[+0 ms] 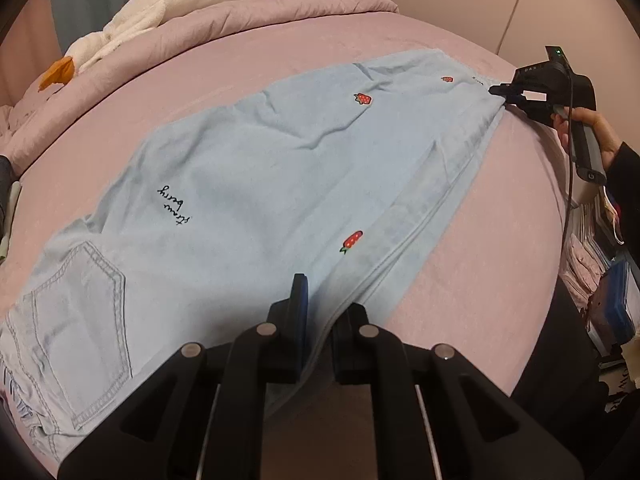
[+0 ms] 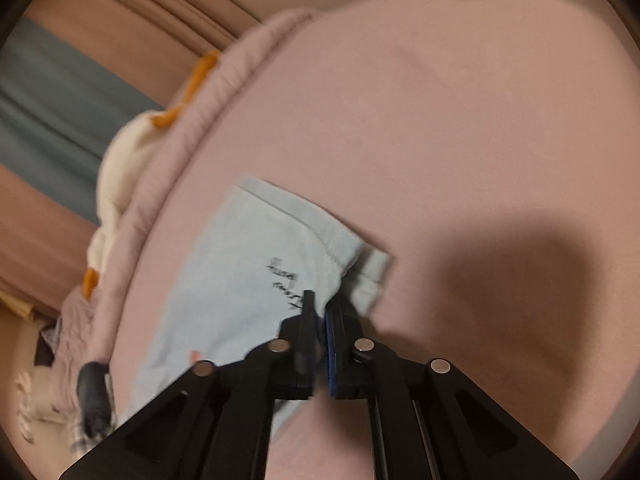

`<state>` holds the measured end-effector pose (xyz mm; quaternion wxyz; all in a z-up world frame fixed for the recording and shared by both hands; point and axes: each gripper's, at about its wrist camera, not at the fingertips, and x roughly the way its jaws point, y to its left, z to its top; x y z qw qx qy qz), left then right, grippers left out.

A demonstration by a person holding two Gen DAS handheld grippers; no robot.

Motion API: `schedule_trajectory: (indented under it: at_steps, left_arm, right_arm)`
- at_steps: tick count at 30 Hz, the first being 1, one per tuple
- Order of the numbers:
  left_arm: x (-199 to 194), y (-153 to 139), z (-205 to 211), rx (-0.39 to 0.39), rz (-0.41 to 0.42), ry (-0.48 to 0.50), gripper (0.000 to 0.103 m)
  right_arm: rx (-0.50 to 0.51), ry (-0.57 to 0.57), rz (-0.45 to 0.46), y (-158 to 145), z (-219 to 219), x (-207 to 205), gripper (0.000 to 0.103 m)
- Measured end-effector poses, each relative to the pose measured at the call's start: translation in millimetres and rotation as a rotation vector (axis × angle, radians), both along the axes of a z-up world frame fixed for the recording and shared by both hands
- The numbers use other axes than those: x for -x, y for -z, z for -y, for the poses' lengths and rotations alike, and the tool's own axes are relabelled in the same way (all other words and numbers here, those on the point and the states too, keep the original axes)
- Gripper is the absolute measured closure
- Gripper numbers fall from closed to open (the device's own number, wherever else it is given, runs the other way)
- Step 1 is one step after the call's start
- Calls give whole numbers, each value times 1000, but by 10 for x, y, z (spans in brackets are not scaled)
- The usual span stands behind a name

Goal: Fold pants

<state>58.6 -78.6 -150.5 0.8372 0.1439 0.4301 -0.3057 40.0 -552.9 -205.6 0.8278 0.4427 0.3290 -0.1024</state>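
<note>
Light blue pants [image 1: 248,184] with small strawberry patches and a back pocket lie lengthwise on the pink bed sheet [image 1: 500,220], one leg over the other. My left gripper [image 1: 324,304] is at the near long edge by the seat, its jaws nearly together with the fabric edge pinched between them. At the far leg end my right gripper [image 1: 496,94] grips the hem corner, a hand [image 1: 600,136] on its handle. In the blurred right wrist view, the right gripper [image 2: 322,312] is shut on the pants [image 2: 248,264] near the hem, with script lettering just ahead of it.
A white plush goose [image 1: 160,12] with orange beak and feet lies on a rolled pink quilt [image 1: 300,8] along the bed's far side. A white cable [image 1: 512,16] hangs on the wall. Stacked clutter [image 1: 608,288] stands beside the bed at the right.
</note>
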Motion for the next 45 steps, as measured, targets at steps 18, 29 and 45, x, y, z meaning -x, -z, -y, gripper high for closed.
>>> schedule_trajectory:
  at_steps: [18, 29, 45]
  left_arm:
    - [-233, -85, -258, 99, -80, -158, 86]
    - [36, -51, -807, 165, -114, -170, 86]
    - [236, 20, -1652, 197, -84, -318, 76]
  right_arm:
    - [454, -591, -2, -679, -1725, -307, 67]
    - [703, -744, -200, -257, -2092, 84, 69]
    - [784, -1246, -112, -218, -3649, -25, 58]
